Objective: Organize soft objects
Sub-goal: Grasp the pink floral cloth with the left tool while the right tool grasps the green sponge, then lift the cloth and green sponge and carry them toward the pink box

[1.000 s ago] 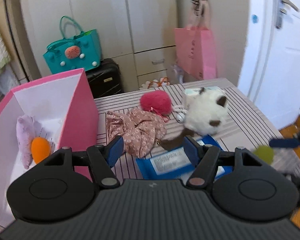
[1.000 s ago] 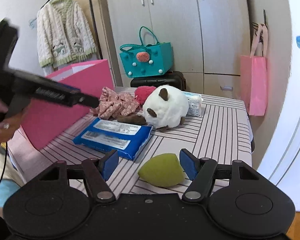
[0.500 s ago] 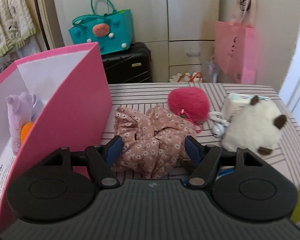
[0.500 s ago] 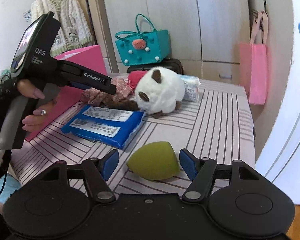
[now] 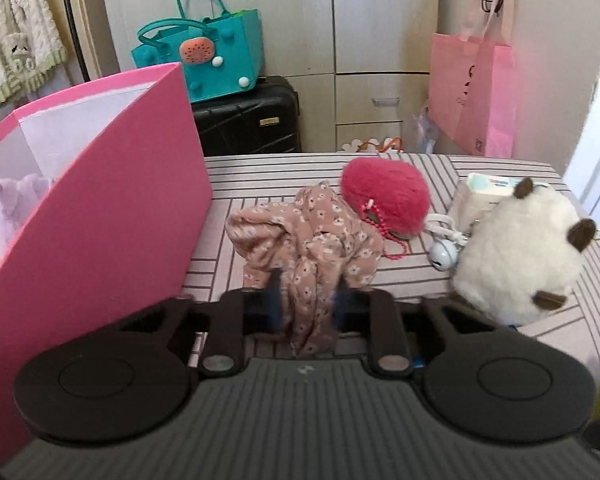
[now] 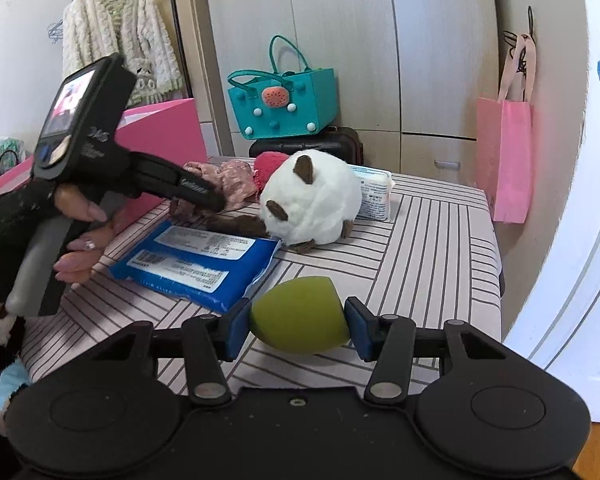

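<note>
My left gripper (image 5: pixel 306 300) is shut on the near fold of a floral pink cloth (image 5: pixel 300 240) that lies crumpled on the striped table. An open pink box (image 5: pixel 100 220) stands just left of it, with a purple plush (image 5: pixel 12 208) inside. Behind the cloth sit a red fluffy ball (image 5: pixel 384 196) and a white plush with brown ears (image 5: pixel 520 248). In the right wrist view, the jaws of my right gripper (image 6: pixel 298 330) are closing on a green egg-shaped sponge (image 6: pixel 300 312), and both pads touch its sides.
A blue wipes pack (image 6: pixel 196 260) lies between the two grippers, and a tissue pack (image 5: pixel 484 192) sits behind the white plush. A small white bell charm (image 5: pixel 442 254) rests by the red ball. The table's right edge (image 6: pixel 496 264) is near a white door.
The left gripper came down over the floral cloth and its jaws went from wide apart to shut on it. The right jaws narrowed until the pads met the green sponge.
</note>
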